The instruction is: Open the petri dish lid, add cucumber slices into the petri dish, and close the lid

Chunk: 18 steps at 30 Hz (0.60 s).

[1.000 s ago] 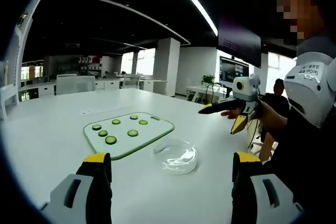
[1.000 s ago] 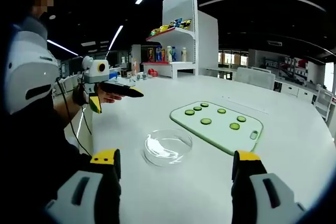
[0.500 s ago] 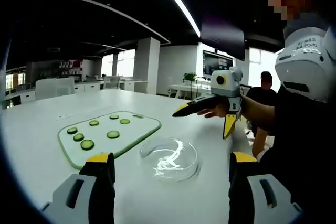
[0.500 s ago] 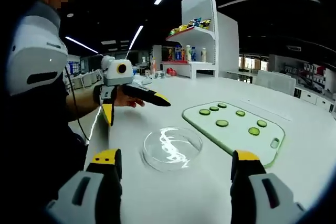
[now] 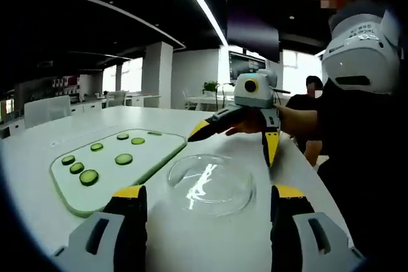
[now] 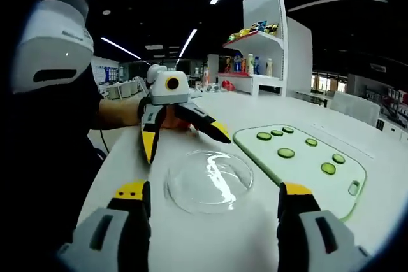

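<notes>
Six cucumber slices (image 5: 123, 158) on one cutting board (image 5: 150, 157), one lidded petri dish (image 5: 211, 185).

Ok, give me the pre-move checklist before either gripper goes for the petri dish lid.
1. Lid on the petri dish: looks closed, not yet lifted. Ok.
2. Left gripper open: jaws spread wide, nothing held. Ok.
3. Right gripper open: jaws spread wide, nothing held. Ok.
4. Path to the dish: it sits on the table between the two grippers with nothing on top. Ok.
5. Cucumber slices ready: seven lie apart on the cutting board beside the dish. Ok.
6. Which seam separates lid from base: glare on the clear plastic hides it. Cannot tell.
</notes>
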Each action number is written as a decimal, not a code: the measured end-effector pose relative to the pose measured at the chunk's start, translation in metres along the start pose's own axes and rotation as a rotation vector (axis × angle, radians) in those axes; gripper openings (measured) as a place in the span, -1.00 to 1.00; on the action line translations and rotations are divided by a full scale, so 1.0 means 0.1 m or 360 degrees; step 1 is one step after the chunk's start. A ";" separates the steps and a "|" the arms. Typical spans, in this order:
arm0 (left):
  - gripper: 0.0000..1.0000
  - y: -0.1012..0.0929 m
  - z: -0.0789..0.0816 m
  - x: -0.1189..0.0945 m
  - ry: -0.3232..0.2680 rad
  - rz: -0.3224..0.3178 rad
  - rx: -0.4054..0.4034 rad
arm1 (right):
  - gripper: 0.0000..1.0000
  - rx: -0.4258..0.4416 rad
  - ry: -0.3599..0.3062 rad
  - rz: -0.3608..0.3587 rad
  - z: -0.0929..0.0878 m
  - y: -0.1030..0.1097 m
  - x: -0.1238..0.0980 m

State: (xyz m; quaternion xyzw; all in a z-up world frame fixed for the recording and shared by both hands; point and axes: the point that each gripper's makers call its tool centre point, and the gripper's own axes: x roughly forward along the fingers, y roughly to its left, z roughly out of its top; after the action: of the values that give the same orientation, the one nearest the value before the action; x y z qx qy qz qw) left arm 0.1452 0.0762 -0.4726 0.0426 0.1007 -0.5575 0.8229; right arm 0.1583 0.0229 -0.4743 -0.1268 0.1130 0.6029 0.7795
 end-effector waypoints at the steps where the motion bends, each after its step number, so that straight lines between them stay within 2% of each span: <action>1: 0.57 0.00 -0.01 0.01 0.0008 -0.0006 -0.0003 | 0.56 -0.0017 0.0015 0.0007 -0.02 0.01 0.01; 4: 0.53 0.03 -0.08 0.04 0.0070 0.0005 0.0066 | 0.52 -0.0055 0.0059 0.0023 -0.10 0.01 0.06; 6: 0.56 -0.05 -0.06 0.06 0.0057 -0.0074 0.0040 | 0.49 -0.0063 0.0061 0.0042 -0.13 -0.01 0.09; 10: 0.47 0.02 -0.08 0.08 0.0077 -0.0043 0.0095 | 0.39 -0.0042 0.0034 0.0067 -0.13 -0.02 0.11; 14: 0.42 -0.01 -0.07 0.12 0.0081 -0.0086 0.0090 | 0.39 -0.0035 0.0044 0.0118 -0.15 0.03 0.14; 18: 0.36 -0.03 -0.14 0.14 0.0133 -0.0089 0.0151 | 0.35 -0.0066 0.0060 0.0131 -0.16 0.05 0.18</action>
State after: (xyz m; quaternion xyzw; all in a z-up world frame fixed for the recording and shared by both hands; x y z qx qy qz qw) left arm 0.1460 0.0649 -0.4888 0.1018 0.1095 -0.5823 0.7991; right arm 0.1573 0.0349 -0.4951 -0.1496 0.1202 0.6343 0.7489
